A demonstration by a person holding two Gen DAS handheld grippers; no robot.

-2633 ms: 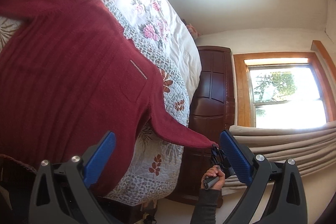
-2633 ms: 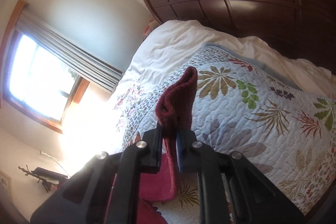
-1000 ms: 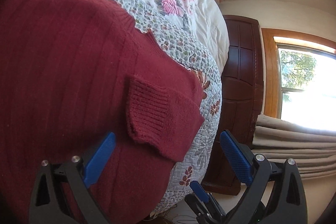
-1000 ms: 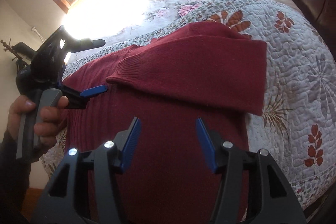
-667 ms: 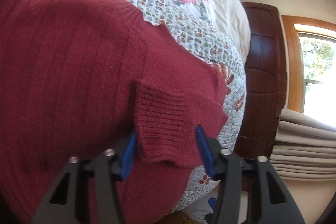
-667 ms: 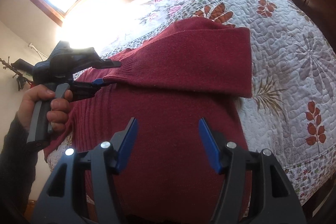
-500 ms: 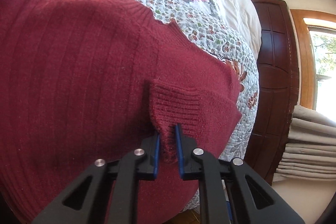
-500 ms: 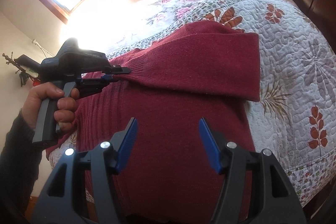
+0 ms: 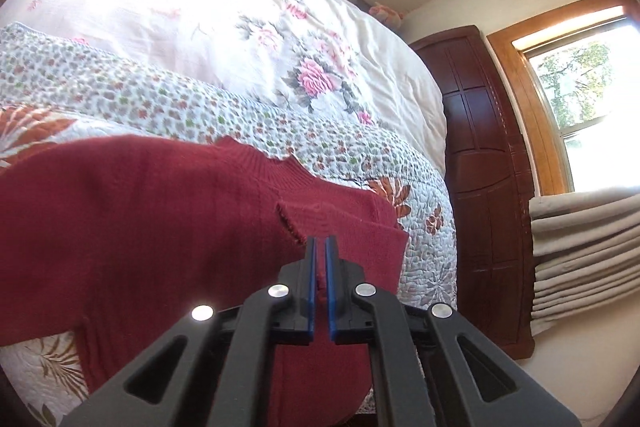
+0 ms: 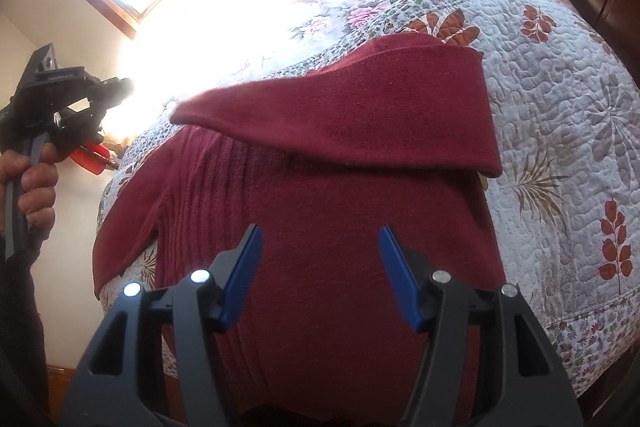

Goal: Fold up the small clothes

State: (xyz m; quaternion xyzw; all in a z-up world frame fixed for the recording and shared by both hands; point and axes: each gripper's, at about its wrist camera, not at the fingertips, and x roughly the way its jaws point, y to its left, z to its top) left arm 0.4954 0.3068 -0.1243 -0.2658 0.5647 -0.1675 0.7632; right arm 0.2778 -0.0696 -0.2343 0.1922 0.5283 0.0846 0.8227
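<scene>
Garment: a dark red knit sweater [image 10: 328, 227] lies spread on the quilted floral bedspread [image 10: 560, 107] of a bed, its body running toward the near edge.
Folded part: one sleeve [image 10: 360, 123] is laid across the chest, its fold sitting at the sweater's right side; this narrows the shape for the folds that follow.
Left tool [image 9: 319, 259]: jaws nearly together, pinching a ridge of red knit just below the ribbed cuff [image 9: 316, 217]. In the right wrist view the left tool sits high at the far left in a hand [image 10: 28, 179], and its tips cannot be seen there.
Right tool [image 10: 320, 267]: jaws spread wide, gripping nothing, hovering above the lower body of the sweater.
Likely step: my reading is that the cuff end is being adjusted or lifted while the other tool waits free.
Risk: loose knit could slide, undoing the sleeve fold.
</scene>
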